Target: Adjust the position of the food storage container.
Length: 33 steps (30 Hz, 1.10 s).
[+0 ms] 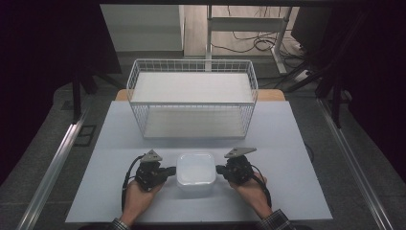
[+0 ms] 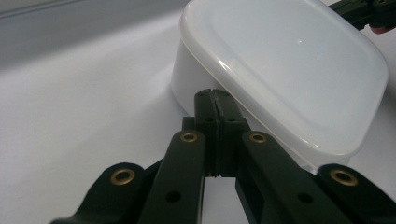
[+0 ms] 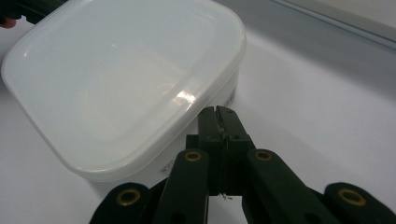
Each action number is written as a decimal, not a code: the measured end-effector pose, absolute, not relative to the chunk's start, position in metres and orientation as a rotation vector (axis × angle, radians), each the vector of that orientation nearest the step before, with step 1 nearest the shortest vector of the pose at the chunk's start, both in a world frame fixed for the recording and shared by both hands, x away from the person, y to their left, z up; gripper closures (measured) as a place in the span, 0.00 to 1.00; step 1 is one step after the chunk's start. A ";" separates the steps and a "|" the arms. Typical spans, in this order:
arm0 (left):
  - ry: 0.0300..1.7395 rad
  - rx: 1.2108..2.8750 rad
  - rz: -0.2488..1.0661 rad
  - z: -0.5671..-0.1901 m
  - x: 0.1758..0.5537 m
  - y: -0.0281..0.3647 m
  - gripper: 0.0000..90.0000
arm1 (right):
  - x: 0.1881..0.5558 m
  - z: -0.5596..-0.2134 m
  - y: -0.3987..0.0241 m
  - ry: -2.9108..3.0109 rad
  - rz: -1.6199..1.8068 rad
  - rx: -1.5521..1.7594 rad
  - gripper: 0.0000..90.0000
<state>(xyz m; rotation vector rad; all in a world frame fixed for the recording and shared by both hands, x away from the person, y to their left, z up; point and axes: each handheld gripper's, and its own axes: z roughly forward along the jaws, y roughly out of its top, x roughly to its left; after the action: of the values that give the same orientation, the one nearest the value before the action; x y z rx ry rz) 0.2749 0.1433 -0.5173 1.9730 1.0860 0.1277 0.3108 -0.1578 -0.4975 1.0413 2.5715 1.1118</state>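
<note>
A white, square plastic container (image 1: pixel 195 173) with a translucent lid sits at the near middle of the white table (image 1: pixel 287 143). My left gripper (image 1: pixel 174 170) is at its left side and my right gripper (image 1: pixel 218 169) at its right side, each held by a hand. In the left gripper view the jaws are shut, and the gripper (image 2: pixel 215 94) has its tips against the container (image 2: pixel 280 60) just under the lid's rim. The right gripper (image 3: pixel 218 111) is likewise shut, its tips pressed to the container (image 3: pixel 116 79) wall below the rim. Nothing is between either pair of jaws.
A white wire basket (image 1: pixel 191 98) stands on the far half of the table, behind the container. Beyond the table are a desk frame and cables on the floor (image 1: pixel 258 40). Metal rails (image 1: pixel 57 158) run along the floor on both sides.
</note>
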 end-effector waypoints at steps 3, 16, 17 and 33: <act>1.075 1.986 0.127 -0.518 0.274 0.139 1.00 | 0.302 -0.496 -0.164 2.557 1.092 1.045 0.99; 1.019 1.998 0.263 -0.511 0.258 0.164 0.65 | 0.291 -0.484 -0.184 2.453 1.109 0.983 0.77; 1.013 2.003 0.260 -0.511 0.256 0.166 0.58 | 0.289 -0.483 -0.187 2.446 1.113 0.983 0.74; 0.985 2.011 0.217 -0.525 0.239 0.179 0.09 | 0.278 -0.498 -0.218 2.435 1.126 0.976 0.07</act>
<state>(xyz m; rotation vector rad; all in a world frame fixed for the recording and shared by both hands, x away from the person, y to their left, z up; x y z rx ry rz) 0.2391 0.1790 -0.5250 2.0112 0.9853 0.2170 0.2777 -0.2177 -0.4981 0.9764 2.4350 1.1259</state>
